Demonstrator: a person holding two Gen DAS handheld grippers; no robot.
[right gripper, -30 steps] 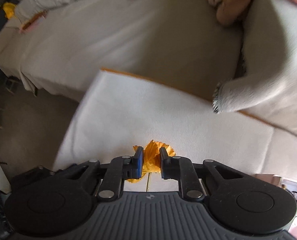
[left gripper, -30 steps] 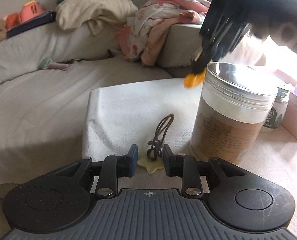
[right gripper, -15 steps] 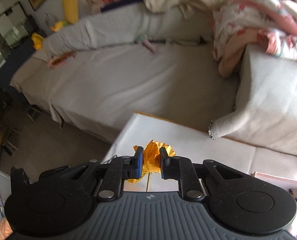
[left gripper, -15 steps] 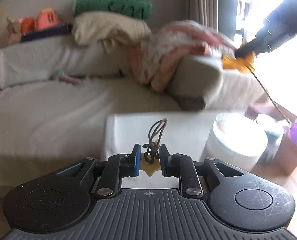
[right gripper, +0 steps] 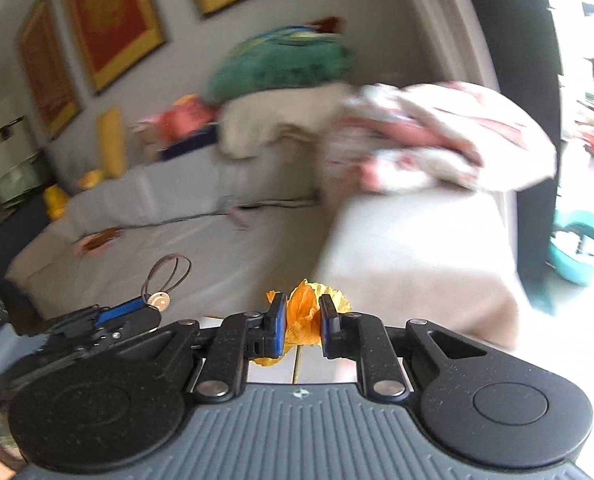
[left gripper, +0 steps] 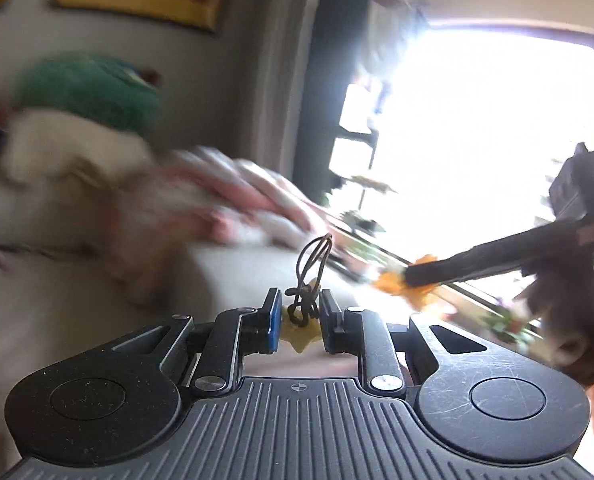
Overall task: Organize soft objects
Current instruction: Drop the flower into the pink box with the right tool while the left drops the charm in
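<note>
My left gripper point(left gripper: 297, 326) is shut on a pale yellow star-shaped soft piece point(left gripper: 300, 330) with a dark brown cord loop point(left gripper: 313, 268) standing up from it. My right gripper point(right gripper: 300, 326) is shut on an orange fabric flower point(right gripper: 303, 320). In the left wrist view the right gripper point(left gripper: 409, 280) reaches in from the right with the orange flower point(left gripper: 393, 282) at its tip. In the right wrist view the left gripper point(right gripper: 137, 312) shows at lower left with the cord loop point(right gripper: 169, 272). Both are lifted above the sofa.
A grey sofa point(right gripper: 217, 248) carries a green plush point(right gripper: 281, 68), a cream blanket point(right gripper: 281, 120) and a pink patterned blanket point(right gripper: 437, 136). Framed red and yellow pictures point(right gripper: 109, 20) hang on the wall. A teal tub point(right gripper: 581, 248) sits at the right. A bright window point(left gripper: 477, 140) glares.
Both grippers have risen and tilted up with their objects held. The table, white cloth and jars have dropped out of view; the wall, pictures and window now show. Views are blurred.
</note>
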